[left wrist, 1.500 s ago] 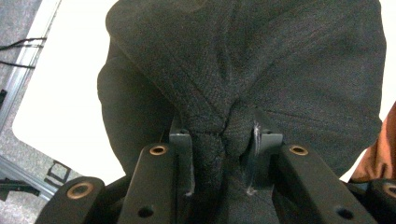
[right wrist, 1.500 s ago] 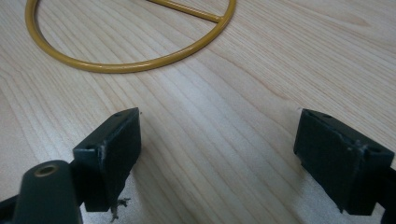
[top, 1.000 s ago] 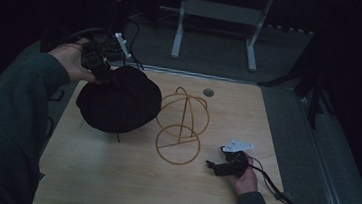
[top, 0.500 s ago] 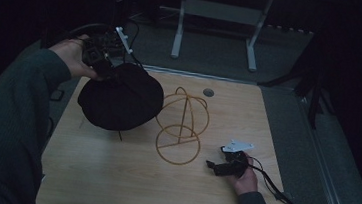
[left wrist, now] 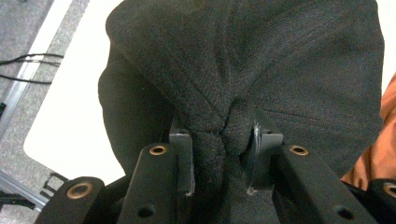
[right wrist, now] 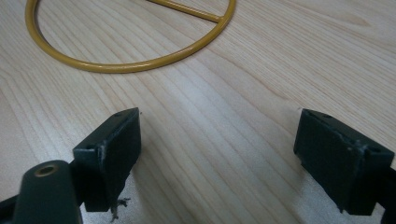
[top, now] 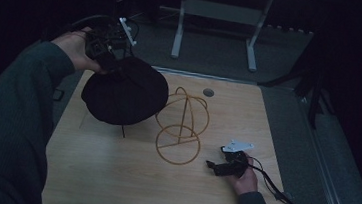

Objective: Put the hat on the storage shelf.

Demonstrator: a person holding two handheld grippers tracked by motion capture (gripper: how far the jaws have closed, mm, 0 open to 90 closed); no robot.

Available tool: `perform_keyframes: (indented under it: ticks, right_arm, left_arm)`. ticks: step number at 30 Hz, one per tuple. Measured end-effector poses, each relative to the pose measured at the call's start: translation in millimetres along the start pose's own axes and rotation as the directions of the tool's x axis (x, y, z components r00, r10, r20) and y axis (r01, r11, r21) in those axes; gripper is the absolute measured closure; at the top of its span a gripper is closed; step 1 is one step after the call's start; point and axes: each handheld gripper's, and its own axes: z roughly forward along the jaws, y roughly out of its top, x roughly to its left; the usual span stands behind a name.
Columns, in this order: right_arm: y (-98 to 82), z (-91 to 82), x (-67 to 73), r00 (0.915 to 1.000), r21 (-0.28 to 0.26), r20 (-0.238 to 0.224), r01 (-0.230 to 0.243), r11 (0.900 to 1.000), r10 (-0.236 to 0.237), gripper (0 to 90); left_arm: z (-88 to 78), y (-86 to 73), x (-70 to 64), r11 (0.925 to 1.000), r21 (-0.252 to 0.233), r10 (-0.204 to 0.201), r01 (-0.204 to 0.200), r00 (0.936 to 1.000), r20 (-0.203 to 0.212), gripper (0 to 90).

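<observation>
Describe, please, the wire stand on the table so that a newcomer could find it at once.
Start at the wooden table and go to its middle, right of the black hat. There stands the wire stand: a yellow ring base with arched hoops, the one bare metal frame.

Left gripper [top: 104, 54] raised at table's far left, jaws clamped tight. Right gripper [top: 220, 167] low near the front right, jaws spread wide.

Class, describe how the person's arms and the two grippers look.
Both arms wear dark sleeves. The left gripper and the right gripper have black, blocky jaws with brass-ringed screw holes. A pale three-cornered plate tops the right gripper, and a black cable trails from it.
</observation>
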Motion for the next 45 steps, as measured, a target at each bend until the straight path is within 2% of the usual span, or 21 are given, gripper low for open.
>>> perform_keyframes:
  ticks: [29,45]
  right_arm:
    - [0.0,0.0,0.0,1.0,-0.001,0.0,-0.001,1.0,0.001,14.6]
    - [0.0,0.0,0.0,1.0,0.0,-0.001,0.0,1.0,0.0,14.5]
  left_arm:
    - [-3.0,30.1,-0.4,0.9998,-0.017,0.009,-0.009,0.9999,0.01,68.9]
    - [-4.4,50.4,-6.6,0.9985,-0.03,0.045,-0.045,0.999,-0.005,68.9]
